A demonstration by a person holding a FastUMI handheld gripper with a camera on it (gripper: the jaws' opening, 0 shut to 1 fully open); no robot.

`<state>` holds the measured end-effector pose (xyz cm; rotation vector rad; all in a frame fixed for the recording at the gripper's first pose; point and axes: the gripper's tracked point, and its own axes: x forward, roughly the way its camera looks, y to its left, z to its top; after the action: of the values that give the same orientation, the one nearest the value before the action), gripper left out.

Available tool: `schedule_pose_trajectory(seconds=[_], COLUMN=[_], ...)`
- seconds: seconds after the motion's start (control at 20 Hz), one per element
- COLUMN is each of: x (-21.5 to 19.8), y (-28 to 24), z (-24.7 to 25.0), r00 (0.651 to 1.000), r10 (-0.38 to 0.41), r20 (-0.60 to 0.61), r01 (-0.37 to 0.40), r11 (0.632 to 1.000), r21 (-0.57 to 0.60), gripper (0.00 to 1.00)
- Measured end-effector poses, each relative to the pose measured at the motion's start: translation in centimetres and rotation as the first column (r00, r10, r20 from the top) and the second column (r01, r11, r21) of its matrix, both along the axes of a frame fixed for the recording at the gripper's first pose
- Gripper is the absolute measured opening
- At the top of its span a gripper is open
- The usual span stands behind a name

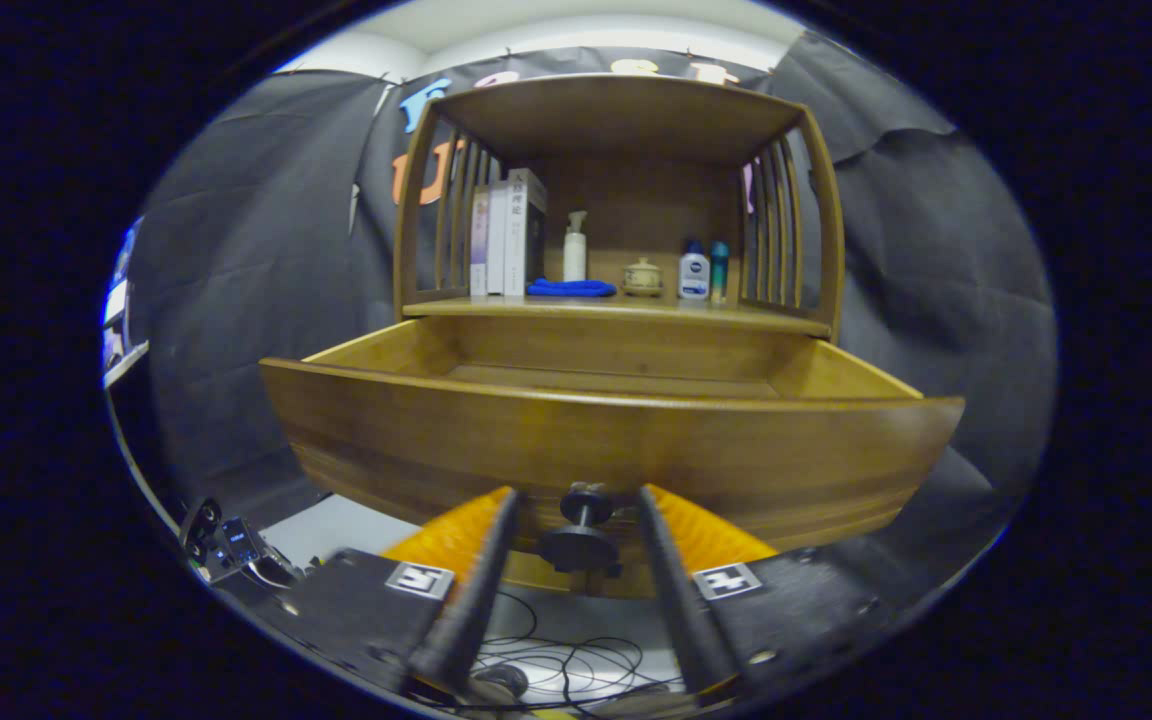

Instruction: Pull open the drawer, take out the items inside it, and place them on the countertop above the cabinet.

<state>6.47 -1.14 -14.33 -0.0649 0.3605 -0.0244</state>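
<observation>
The wooden drawer (606,440) stands pulled out of the cabinet, its curved front close ahead of me. Its dark round knob (579,545) sits between my fingers, with a small gap on each side. My gripper (577,492) is open around the knob and not pressing on it. The far strip of the drawer floor (616,380) looks bare; the drawer front hides the near part. Above it, the countertop (626,312) carries books (508,235), a blue cloth (570,288), a white pump bottle (574,250), a small lidded jar (642,276) and two small bottles (704,272).
A slatted wooden hutch (626,110) with a roof encloses the countertop on both sides. Loose black cables (576,660) lie on the pale floor under the fingers. A small dark device (221,545) sits low beside the left finger.
</observation>
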Motion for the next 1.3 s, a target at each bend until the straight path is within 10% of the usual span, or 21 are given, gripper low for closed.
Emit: schedule_pose_trajectory(seconds=[0.1, 0.8, 1.3], x=[-0.4, 6.9, 10.9], y=[0.4, 2.4, -0.4], z=[1.7, 9.4, 2.4], r00=[1.0, 0.985, 0.847], r10=[0.022, 0.072, -0.059], r20=[0.005, -0.154, -0.528], r01=[-0.022, -0.056, 0.085], r11=[1.0, 0.992, 0.996], r21=[-0.016, 0.11, 0.024], gripper=[1.0, 1.0, 1.0])
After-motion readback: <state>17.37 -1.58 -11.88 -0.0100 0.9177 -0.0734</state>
